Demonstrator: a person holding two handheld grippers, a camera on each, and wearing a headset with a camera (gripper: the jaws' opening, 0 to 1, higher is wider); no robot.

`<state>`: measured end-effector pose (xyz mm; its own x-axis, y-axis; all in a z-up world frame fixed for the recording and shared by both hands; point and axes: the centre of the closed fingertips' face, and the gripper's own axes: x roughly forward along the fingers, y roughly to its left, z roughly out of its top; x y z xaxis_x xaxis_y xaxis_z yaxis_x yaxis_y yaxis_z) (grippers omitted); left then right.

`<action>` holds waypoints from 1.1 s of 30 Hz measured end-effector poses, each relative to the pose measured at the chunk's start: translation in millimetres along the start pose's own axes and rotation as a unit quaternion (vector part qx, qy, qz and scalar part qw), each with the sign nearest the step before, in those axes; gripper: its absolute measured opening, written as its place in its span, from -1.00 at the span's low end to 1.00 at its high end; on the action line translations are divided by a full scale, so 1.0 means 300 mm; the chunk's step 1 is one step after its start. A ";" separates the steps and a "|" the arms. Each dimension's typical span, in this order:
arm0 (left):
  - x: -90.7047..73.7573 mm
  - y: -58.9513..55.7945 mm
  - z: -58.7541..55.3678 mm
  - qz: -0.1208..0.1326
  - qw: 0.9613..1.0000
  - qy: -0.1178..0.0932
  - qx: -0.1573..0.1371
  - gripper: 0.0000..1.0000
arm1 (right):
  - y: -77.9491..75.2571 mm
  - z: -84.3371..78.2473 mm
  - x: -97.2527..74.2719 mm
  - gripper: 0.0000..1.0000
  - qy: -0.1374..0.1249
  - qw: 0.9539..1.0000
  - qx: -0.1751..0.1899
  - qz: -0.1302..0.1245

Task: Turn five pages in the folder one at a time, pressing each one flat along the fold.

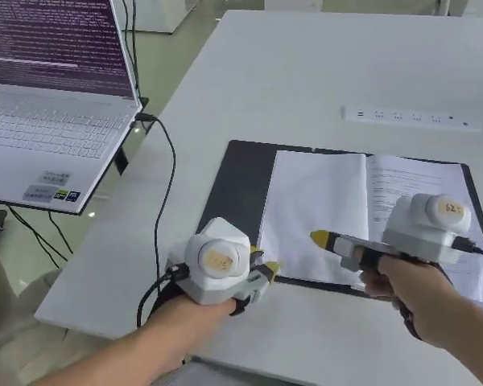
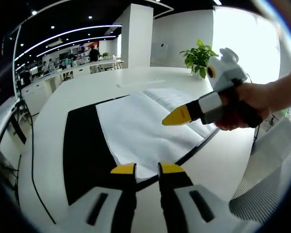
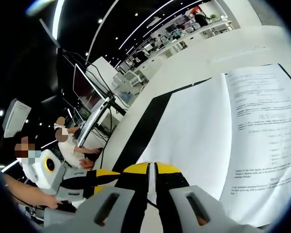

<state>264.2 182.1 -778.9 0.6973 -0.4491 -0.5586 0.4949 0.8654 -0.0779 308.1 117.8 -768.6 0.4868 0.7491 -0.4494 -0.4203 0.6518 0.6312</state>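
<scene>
The folder (image 1: 240,189) is laid open on the white table (image 1: 306,72). Its black cover is to the left, a blank sheet (image 1: 314,201) is turned over onto that side, and a printed page (image 1: 414,181) lies to the right of the fold. The right gripper (image 1: 320,237) is held low over the near part of the blank sheet, its jaws pressed together on nothing; whether the paper is touched cannot be told. The left gripper (image 1: 270,269) is poised at the folder's near edge, jaws a little apart with nothing between them.

Now the risks. The blank sheet may not be lying fully flat, so it could spring back if the fold is not pressed. With the jaws closed, the printed page's edge could be missed, or two pages could be caught at once. The folder could also be pushed across the smooth table if it is not steadied by the left gripper.
</scene>
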 end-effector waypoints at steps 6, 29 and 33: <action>0.073 -0.027 0.007 -0.004 1.000 0.010 0.007 -0.68 | -0.099 0.042 -0.043 -0.96 -0.011 1.000 0.009 -0.019; 0.146 0.016 -0.054 0.039 0.999 0.022 0.016 -0.66 | -0.244 0.183 -0.012 -1.00 -0.024 0.998 0.049 -0.027; 0.149 0.018 -0.055 0.039 0.999 0.022 0.017 -0.66 | -0.262 0.203 0.010 -1.00 -0.027 0.996 0.081 -0.018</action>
<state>289.6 170.4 -817.9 0.7120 -0.3698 -0.5969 0.4579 0.8890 -0.0045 389.3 61.7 -781.2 0.5408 0.7159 -0.4417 -0.2753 0.6468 0.7112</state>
